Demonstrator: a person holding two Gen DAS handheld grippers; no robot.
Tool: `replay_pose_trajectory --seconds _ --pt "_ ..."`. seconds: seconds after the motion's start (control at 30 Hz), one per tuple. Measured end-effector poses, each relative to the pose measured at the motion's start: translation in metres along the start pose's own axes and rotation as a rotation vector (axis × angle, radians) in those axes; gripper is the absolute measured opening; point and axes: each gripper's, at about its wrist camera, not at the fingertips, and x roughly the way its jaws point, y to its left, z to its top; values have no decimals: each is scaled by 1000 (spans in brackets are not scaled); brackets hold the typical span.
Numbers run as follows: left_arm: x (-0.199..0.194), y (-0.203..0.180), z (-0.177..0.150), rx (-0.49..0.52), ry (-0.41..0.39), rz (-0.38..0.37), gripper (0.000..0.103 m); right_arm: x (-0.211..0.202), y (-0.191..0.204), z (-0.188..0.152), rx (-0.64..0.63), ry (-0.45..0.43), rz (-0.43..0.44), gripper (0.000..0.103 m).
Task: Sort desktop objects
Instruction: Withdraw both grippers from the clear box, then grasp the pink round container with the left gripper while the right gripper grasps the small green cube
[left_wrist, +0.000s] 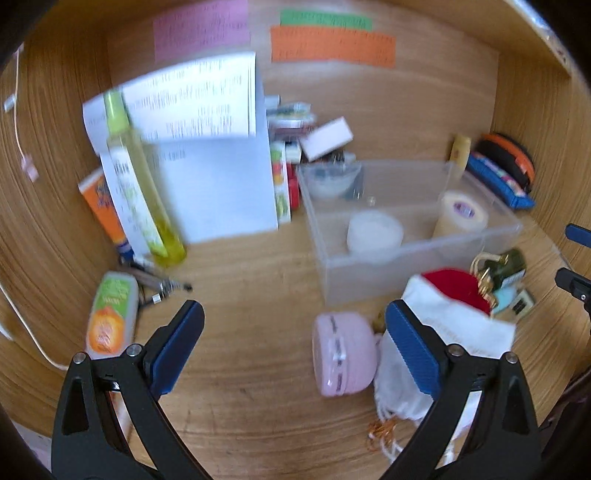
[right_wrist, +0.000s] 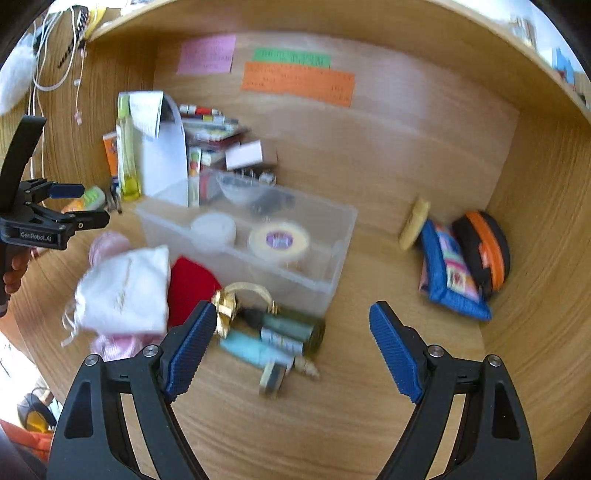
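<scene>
A clear plastic bin (right_wrist: 258, 236) on the wooden tabletop (right_wrist: 369, 387) holds a tape roll (right_wrist: 279, 240) and white jar (right_wrist: 213, 228); white pouch (right_wrist: 125, 291), red cloth (right_wrist: 190, 284) and small bottles (right_wrist: 280, 332) lie beside it.

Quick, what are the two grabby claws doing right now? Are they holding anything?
Left gripper: open, holding nothing, above the wooden desk.
Right gripper: open, holding nothing.

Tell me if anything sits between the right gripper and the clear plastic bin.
Yes. A cluster of small bottles with a gold ribbon lies on the desk between the open right gripper and the near wall of the clear bin.
</scene>
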Motion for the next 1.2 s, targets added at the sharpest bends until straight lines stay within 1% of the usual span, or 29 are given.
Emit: replay_pose_trajectory --seconds 0.07,0.2,0.33,0.37,0.43,0.47,0.5,0.53,0.6,0.7,0.77,0.87,0.93,1.0,1.07,1.17,1.2 --pt "8 1 -8 -7 34 -8 100 6 -1 -9 18 25 8 83" --pt "18 0 -18 -4 76 -35 100 17 -5 -29 74 79 29 83" --pt "24 -5 -22 17 86 -44 100 26 -7 -40 117 111 54 83" --pt "26 -6 -22 15 90 -49 100 28 -8 -41 125 116 60 81" --pt "29 -6 -23 4 102 -63 100 31 -8 -43 137 123 69 80" --pt "30 -6 -24 0 106 -70 100 34 -9 -43 141 129 69 75" --pt "30 -7 -25 3 104 -76 100 36 -9 -43 142 136 72 68" --pt "29 -8 -25 7 101 -78 100 38 -10 -43 142 143 79 64" --pt "28 -11 -28 19 93 -77 100 43 -10 -42 144 155 89 51" --pt "31 -11 -28 13 96 -74 100 49 -10 -41 142 170 103 42" --pt "34 -10 -27 -1 103 -86 100 52 -9 -41 136 176 112 34" --pt "40 -8 -27 -21 113 -99 100 55 -6 -41 129 181 121 30" --pt "44 -6 -26 -42 122 -118 96 55 -5 -40 124 181 122 27" --pt "47 -4 -27 -58 133 -135 82 55 -5 -42 122 179 121 21" --pt "51 -3 -29 -69 153 -148 73 56 -6 -42 123 176 123 19" --pt "50 0 -33 -86 150 -156 65 56 -8 -44 131 175 129 16" --pt "48 1 -35 -91 149 -154 65 56 -8 -44 130 175 130 15"
